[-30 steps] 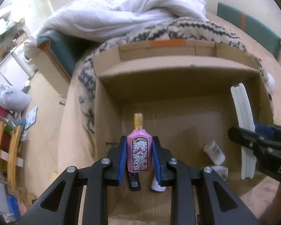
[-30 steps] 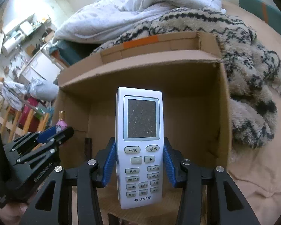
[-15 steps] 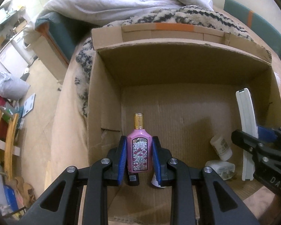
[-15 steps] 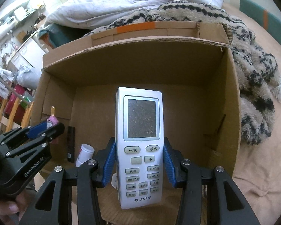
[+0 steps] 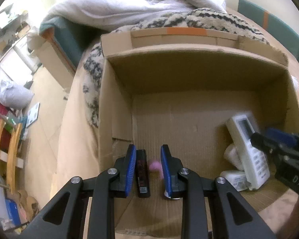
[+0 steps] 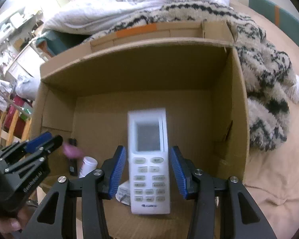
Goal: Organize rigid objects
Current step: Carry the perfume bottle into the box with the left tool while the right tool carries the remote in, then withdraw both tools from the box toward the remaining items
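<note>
Both grippers hang over an open cardboard box (image 5: 117, 107) (image 6: 237, 107). My left gripper (image 5: 147, 164) is open. The pink perfume bottle (image 5: 155, 166) is a blur falling between its pads, also pink in the right wrist view (image 6: 70, 151). My right gripper (image 6: 148, 171) is open. The white GREE remote (image 6: 148, 159) is blurred, loose between its pads. In the left wrist view the remote (image 5: 248, 149) lies against white items at the box's right.
In the box lie a black rectangular item (image 5: 143, 173), a white bottle (image 6: 88, 166) and a white packet (image 5: 232, 179). A patterned blanket (image 6: 265, 75) and white duvet (image 5: 129, 2) lie behind. Floor clutter and a wooden rack (image 5: 2, 149) are left.
Both grippers opened. The perfume bottle dropped out of the left gripper and the remote dropped out of the right one, both falling into the box.
</note>
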A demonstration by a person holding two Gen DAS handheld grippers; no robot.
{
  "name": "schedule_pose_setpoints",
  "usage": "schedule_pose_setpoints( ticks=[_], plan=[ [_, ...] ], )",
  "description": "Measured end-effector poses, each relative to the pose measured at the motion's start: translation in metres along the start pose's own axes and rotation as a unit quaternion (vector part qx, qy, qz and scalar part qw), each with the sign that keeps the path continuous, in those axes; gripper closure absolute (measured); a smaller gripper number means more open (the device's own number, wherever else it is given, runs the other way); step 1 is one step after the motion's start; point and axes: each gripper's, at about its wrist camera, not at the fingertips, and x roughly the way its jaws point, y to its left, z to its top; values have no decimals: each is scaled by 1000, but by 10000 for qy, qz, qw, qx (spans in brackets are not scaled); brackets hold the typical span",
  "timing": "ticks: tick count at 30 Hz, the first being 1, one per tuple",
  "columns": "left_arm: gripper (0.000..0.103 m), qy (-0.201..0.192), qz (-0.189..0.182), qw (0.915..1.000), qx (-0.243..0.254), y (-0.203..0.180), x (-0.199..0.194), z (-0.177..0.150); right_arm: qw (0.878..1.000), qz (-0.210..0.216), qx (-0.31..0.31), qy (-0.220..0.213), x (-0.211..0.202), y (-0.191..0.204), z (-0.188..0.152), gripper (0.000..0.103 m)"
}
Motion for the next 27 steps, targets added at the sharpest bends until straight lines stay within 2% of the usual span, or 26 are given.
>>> schedule_pose_setpoints(
  ticks=[5,7,9,10,11,13,17,20,27],
  plan=[
    [80,-87,-2,10000,23,0,-6,0,9993,246,204,-183,-11,-3,1,41],
    [79,-116,-28,9999,36,1,-9,0,9989,266,257,-300,-17,-4,2,31],
    [66,-116,-36,9999,60,1,-11,0,9982,337,315,-396,-22,-5,2,24],
    [50,-132,-38,9999,54,1,-13,0,9976,405,340,-438,-24,-5,3,21],
    [44,-203,-67,9998,32,2,-17,0,9973,440,355,-472,-26,-5,3,18],
    [43,-303,-128,9995,25,2,-22,0,9969,412,363,-557,-29,-4,3,2],
    [37,-435,-166,9989,107,1,-32,-2,9960,406,330,-718,-37,-2,1,0],
    [37,-437,-154,9989,59,3,-36,-4,9958,367,332,-765,-42,-2,-3,0],
    [36,-201,-358,9986,-325,19,-47,-17,9948,391,330,-878,-65,-2,-16,0]
  ],
)
